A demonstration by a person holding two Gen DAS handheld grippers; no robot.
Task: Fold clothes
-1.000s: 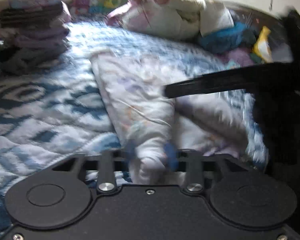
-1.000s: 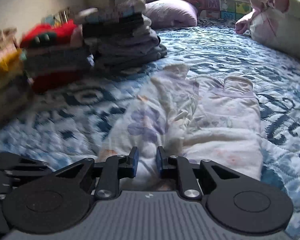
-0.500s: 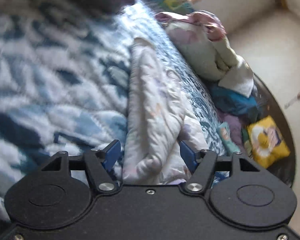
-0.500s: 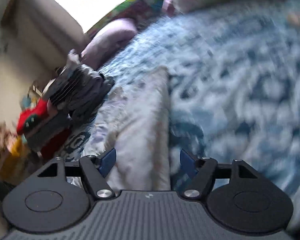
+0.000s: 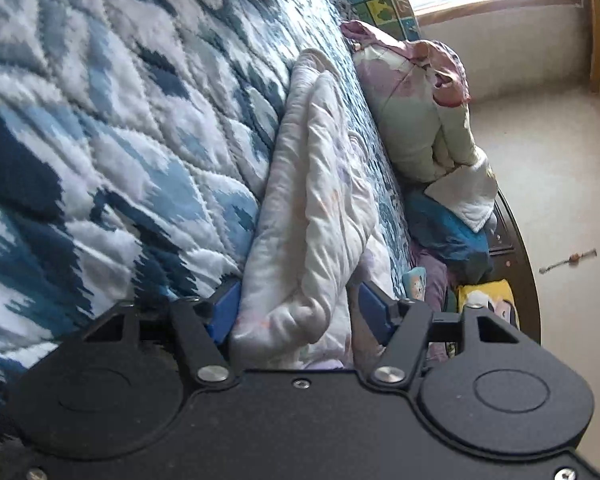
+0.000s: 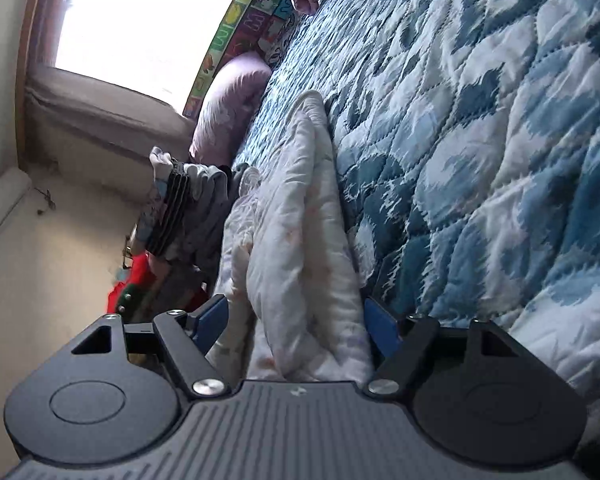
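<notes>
A pale floral quilted garment (image 5: 320, 184) lies folded lengthwise into a long strip on the blue-and-white quilt (image 5: 120, 140). My left gripper (image 5: 298, 314) straddles its near end. The jaws are closing, and the blue pads (image 5: 224, 312) stand at or just off the cloth's sides. In the right wrist view the same garment (image 6: 296, 208) runs away from my right gripper (image 6: 296, 320). Its jaws are also closing around the bunched near end, with the pads (image 6: 380, 324) close beside the cloth. Both views are tilted, so the quilt (image 6: 480, 120) looks steeply sloped.
A heap of unfolded pale and pink clothes (image 5: 416, 120) lies beyond the garment, with a blue cloth (image 5: 444, 236) and a yellow item (image 5: 488, 300) at the bed's dark edge. A stack of folded clothes (image 6: 180, 212), something red (image 6: 134, 280) and a lilac pillow (image 6: 228, 108) sit near the window.
Both grippers have rolled sideways, so the bed now looks tilted. A second ago their jaws were narrow at the garment's end. They then spread wide and now sit astride it, slightly narrower.
</notes>
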